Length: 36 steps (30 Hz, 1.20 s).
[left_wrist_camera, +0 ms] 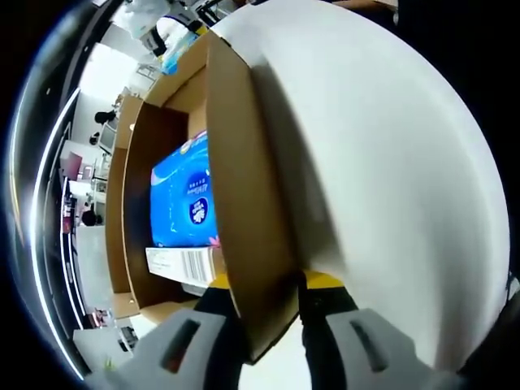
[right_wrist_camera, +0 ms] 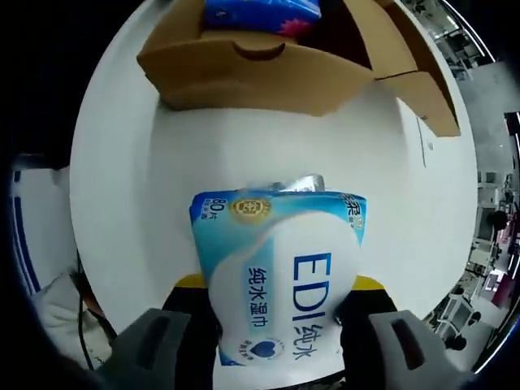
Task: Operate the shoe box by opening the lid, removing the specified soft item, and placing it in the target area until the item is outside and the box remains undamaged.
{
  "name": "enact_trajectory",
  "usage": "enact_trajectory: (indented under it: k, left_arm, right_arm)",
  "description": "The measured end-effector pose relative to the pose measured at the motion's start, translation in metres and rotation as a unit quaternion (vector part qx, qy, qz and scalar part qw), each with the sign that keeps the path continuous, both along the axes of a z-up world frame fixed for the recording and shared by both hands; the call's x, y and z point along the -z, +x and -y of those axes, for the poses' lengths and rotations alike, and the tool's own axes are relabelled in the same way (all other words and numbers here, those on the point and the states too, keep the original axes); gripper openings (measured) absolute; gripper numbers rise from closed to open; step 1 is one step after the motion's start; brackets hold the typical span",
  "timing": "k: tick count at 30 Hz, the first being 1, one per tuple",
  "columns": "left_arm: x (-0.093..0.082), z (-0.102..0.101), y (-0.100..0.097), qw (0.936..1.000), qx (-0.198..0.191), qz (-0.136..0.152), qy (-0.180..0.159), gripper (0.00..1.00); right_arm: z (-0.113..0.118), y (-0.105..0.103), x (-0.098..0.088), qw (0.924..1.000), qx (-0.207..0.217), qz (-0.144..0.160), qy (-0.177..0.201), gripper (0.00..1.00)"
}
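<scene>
Blue pack — half behind the box flap — print perhaps unreadable.

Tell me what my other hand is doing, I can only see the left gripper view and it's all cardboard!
Observer: In the right gripper view, the right gripper is shut on a pack of wet wipes, light blue and white.
Operator: Is the pack out of the box yet?
Observer: Yes. It hangs over the white table, apart from the shoe box and nearer the camera.
Operator: Is anything left inside?
Observer: A blue pack lies inside, behind the front wall with the curved notch.
Operator: What am I holding?
Observer: Your left gripper clamps the box's cardboard flap.
</scene>
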State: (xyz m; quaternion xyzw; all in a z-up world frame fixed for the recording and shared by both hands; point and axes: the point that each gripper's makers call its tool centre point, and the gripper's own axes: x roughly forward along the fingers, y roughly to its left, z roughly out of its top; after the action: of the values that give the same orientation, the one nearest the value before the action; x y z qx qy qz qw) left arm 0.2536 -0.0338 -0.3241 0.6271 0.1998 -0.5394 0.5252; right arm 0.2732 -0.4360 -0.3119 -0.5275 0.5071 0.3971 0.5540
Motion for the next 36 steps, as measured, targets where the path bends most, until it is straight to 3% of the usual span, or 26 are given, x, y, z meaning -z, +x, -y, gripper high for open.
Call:
enact_trajectory:
  k: [8,17,24,31,33,36]
  left_arm:
    - [0.0,0.0,0.0,1.0,0.001,0.001,0.0,0.22]
    - [0.0,0.0,0.0,1.0,0.001,0.002,0.0,0.22]
    - [-0.001,0.001,0.001,1.0,0.003,0.002,0.0,0.22]
    - [-0.001,0.001,0.001,1.0,0.004,0.001,-0.001,0.22]
    - [-0.001,0.001,0.001,1.0,0.005,0.002,-0.001,0.22]
    - [-0.001,0.0,0.001,1.0,0.005,0.002,-0.001,0.22]
  right_arm:
    - [0.002,-0.002,0.027,0.9994,-0.024,-0.022,-0.013,0.6]
    - [0.0,-0.003,0.024,0.9993,-0.028,-0.023,-0.008,0.61]
    - [-0.002,-0.013,0.022,0.9951,0.095,-0.027,0.002,0.61]
    - [0.0,-0.01,0.019,0.9967,0.076,-0.026,-0.001,0.6]
    - [0.0,-0.01,0.017,0.9987,0.042,-0.027,-0.006,0.6]
    - [0.0,-0.007,0.014,0.9992,0.025,-0.028,-0.013,0.59]
